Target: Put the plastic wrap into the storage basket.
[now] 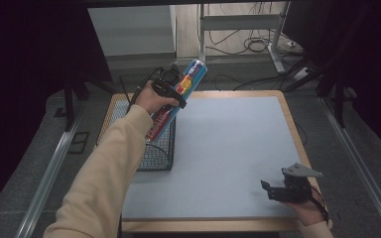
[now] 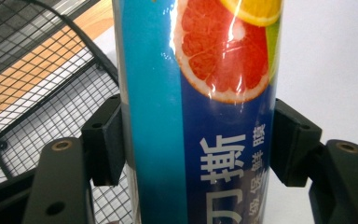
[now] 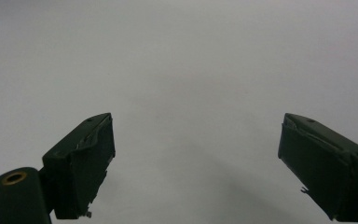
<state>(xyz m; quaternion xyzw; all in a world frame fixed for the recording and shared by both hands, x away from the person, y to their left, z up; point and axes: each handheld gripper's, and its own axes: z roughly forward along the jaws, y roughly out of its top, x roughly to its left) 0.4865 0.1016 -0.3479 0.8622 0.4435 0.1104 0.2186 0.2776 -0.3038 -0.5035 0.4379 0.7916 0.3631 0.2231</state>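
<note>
Gripping the blue tube mid-length keeps it balanced (slanted) over the wire basket; left gripper clamps it, right gripper rests wide open.

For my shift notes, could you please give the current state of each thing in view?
Blue tube: clamped, tilted, lower end inside the basket.
Left gripper: shut on the blue tube, above the basket.
Wire basket: upright at the table's left edge.
Right gripper: open, nothing between its jaws.
Table: bare grey top.
</note>
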